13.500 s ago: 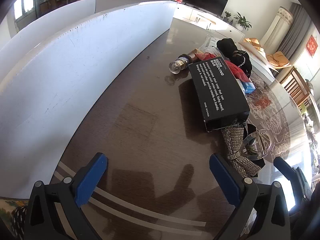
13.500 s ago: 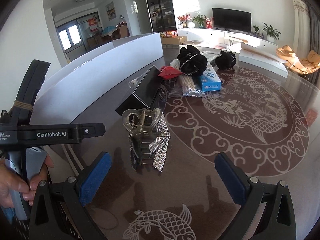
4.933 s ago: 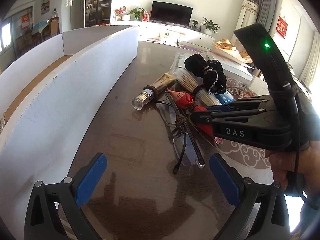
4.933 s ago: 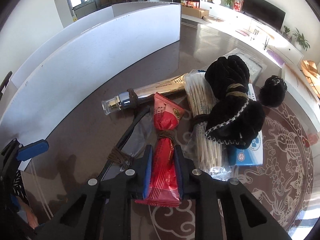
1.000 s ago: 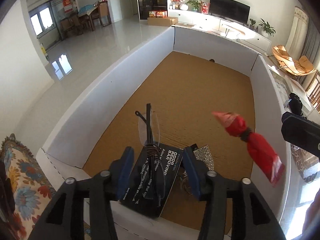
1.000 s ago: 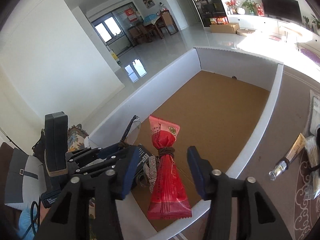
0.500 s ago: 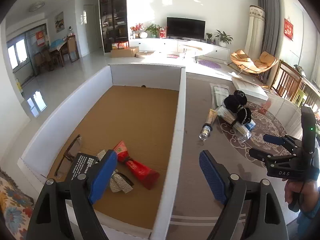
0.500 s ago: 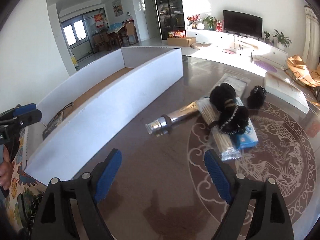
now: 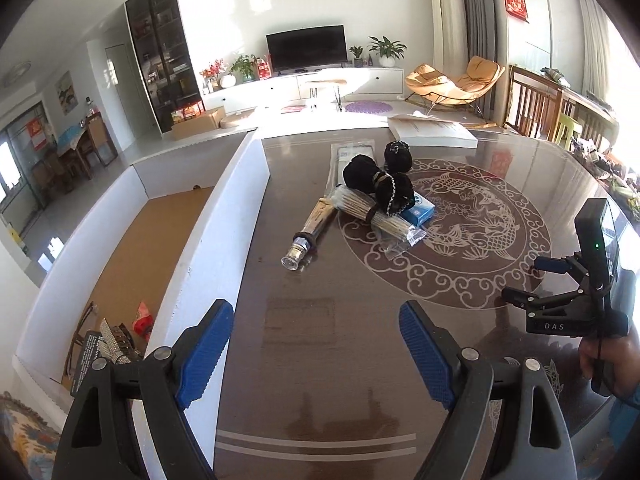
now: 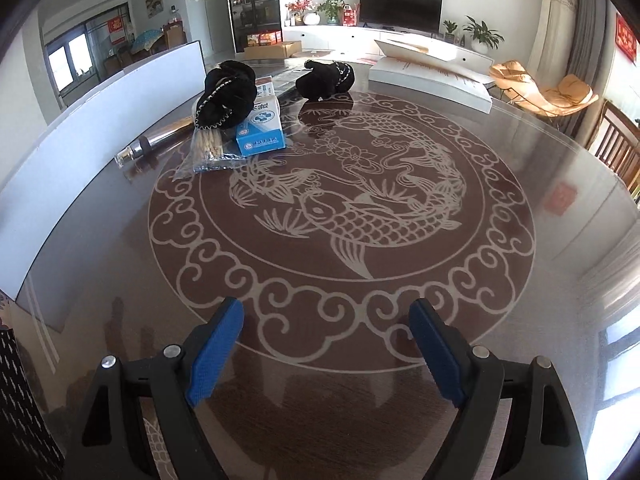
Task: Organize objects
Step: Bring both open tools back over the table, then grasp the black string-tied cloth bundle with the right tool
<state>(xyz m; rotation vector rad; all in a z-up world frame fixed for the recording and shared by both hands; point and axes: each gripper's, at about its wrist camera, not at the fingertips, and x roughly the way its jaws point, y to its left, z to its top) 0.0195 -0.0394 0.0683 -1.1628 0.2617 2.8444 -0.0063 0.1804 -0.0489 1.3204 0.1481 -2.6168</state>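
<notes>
My left gripper (image 9: 316, 340) hangs open and empty over the dark table, beside the white box wall (image 9: 236, 200). Inside the box lie a red packet (image 9: 143, 320), a rhinestone piece (image 9: 112, 336), a black carton (image 9: 92, 354) and glasses (image 9: 80, 328). Farther along the table lie a silver tube (image 9: 310, 232), a bagged bundle of sticks (image 9: 372, 216), black fabric with a chain (image 9: 380, 182) and a blue carton (image 9: 418, 208). My right gripper (image 10: 326, 336) is open and empty above the fish pattern, with the blue carton (image 10: 260, 128), sticks (image 10: 208, 148) and black fabric (image 10: 228, 92) at upper left.
A second black fabric piece (image 10: 326, 76) and a flat white box (image 10: 432, 76) sit at the table's far side. A clear sleeve (image 9: 352, 152) lies behind the pile. A hand (image 9: 612, 360) holds the right gripper at the table's right. Wooden chairs stand beyond that edge.
A second ago the left gripper held the glasses and the right held the red packet over the box. Both now lie in the box, and both grippers have opened and swung right over the table.
</notes>
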